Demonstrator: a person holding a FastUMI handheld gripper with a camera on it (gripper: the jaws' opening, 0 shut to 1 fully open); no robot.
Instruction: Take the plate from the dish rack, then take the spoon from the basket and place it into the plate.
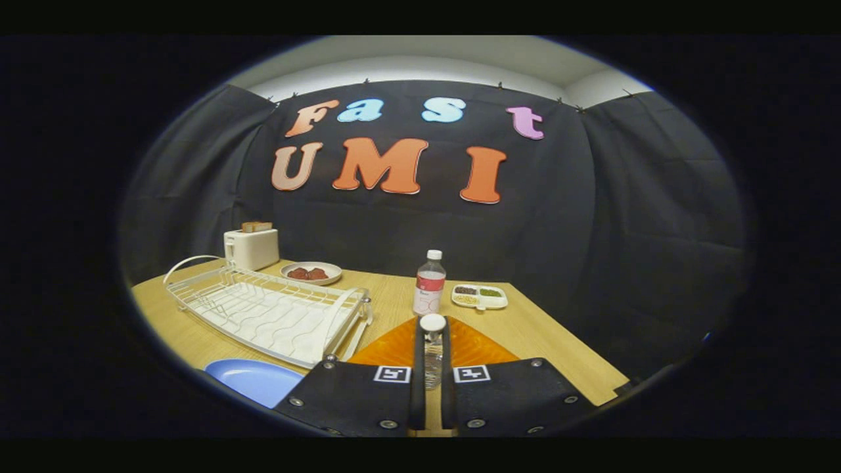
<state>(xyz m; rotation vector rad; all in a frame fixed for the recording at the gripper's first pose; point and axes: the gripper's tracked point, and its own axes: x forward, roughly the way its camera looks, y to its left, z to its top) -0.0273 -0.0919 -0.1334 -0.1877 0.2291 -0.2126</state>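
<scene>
My gripper (432, 328) is shut on the spoon (432, 358), which stands up between the fingers with its white rounded end at the fingertips. Right behind and below the fingers lies the orange basket (473, 345). The blue plate (253, 381) lies flat on the wooden table, left of the fingers and in front of the dish rack. The white wire dish rack (269, 312) stands beyond the plate with nothing in it.
A water bottle (430, 284) stands just beyond the basket, with a white divided dish of grains (479, 297) to its right. Behind the rack are a toaster with bread (251, 248) and a dish of red food (311, 272). The table's edge (578, 355) runs close on the right.
</scene>
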